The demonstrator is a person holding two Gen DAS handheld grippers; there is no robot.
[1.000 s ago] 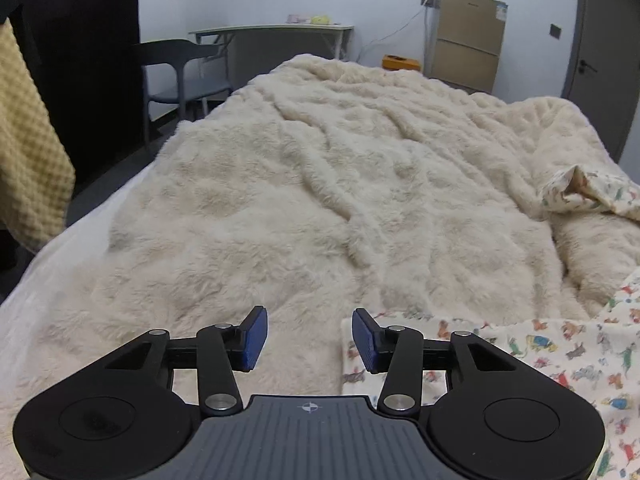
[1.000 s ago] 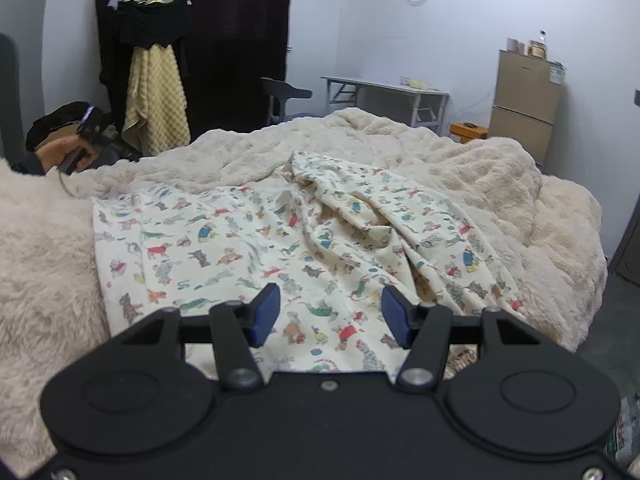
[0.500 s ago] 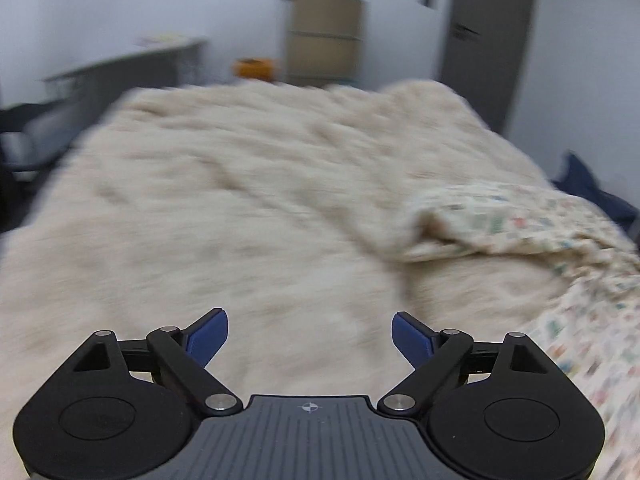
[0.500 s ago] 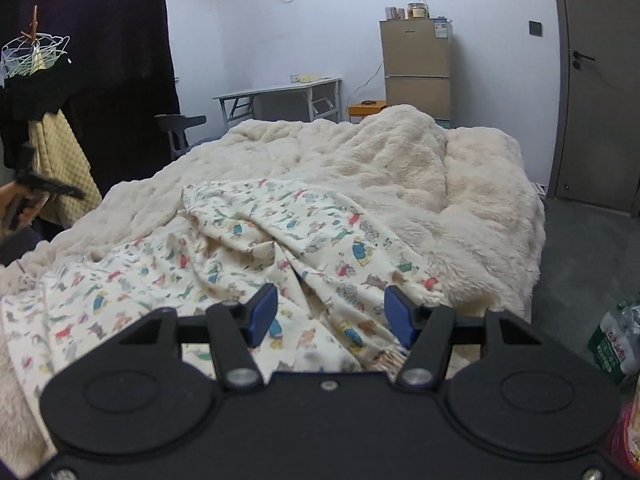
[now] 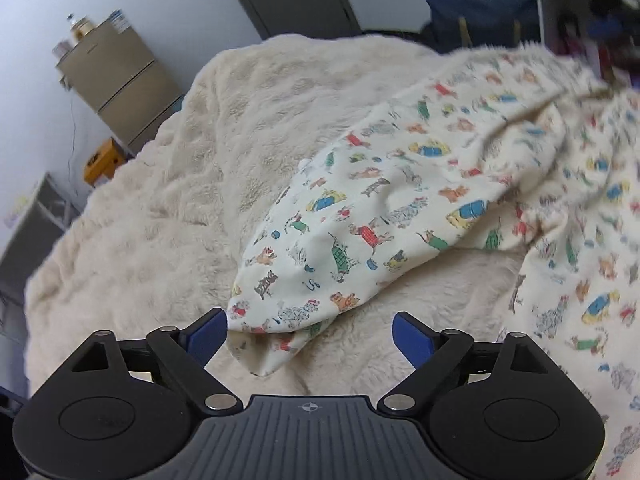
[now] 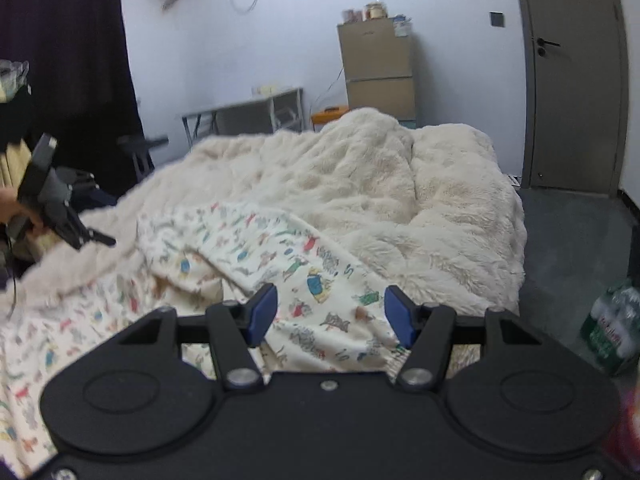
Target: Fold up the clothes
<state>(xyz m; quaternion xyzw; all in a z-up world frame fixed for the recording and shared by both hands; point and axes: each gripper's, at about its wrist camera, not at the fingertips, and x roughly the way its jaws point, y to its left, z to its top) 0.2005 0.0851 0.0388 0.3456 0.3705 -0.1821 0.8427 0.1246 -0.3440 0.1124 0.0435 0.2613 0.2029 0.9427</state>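
A cream garment printed with small coloured animals [image 5: 384, 216] lies rumpled on a fluffy cream blanket [image 5: 168, 208]. In the left wrist view one sleeve or leg end [image 5: 276, 320] points toward my left gripper [image 5: 310, 338], which is open wide with that end lying between its blue pads. In the right wrist view the same garment [image 6: 280, 264] spreads across the bed, and my right gripper [image 6: 330, 314] is open just above its near hem [image 6: 332, 340]. The left gripper [image 6: 60, 216], held by a hand, shows at the left edge of that view.
A tan fridge [image 6: 378, 68] and a grey desk [image 6: 248, 112] stand by the far wall, with an orange box [image 6: 330, 114] between them. A grey door [image 6: 568, 80] is at the right. Green bottles [image 6: 612, 324] sit on the floor beside the bed.
The left gripper swung right and down to the garment's end, its jaws spreading wider. The right gripper turned toward the bed's foot and dropped closer to the hem.
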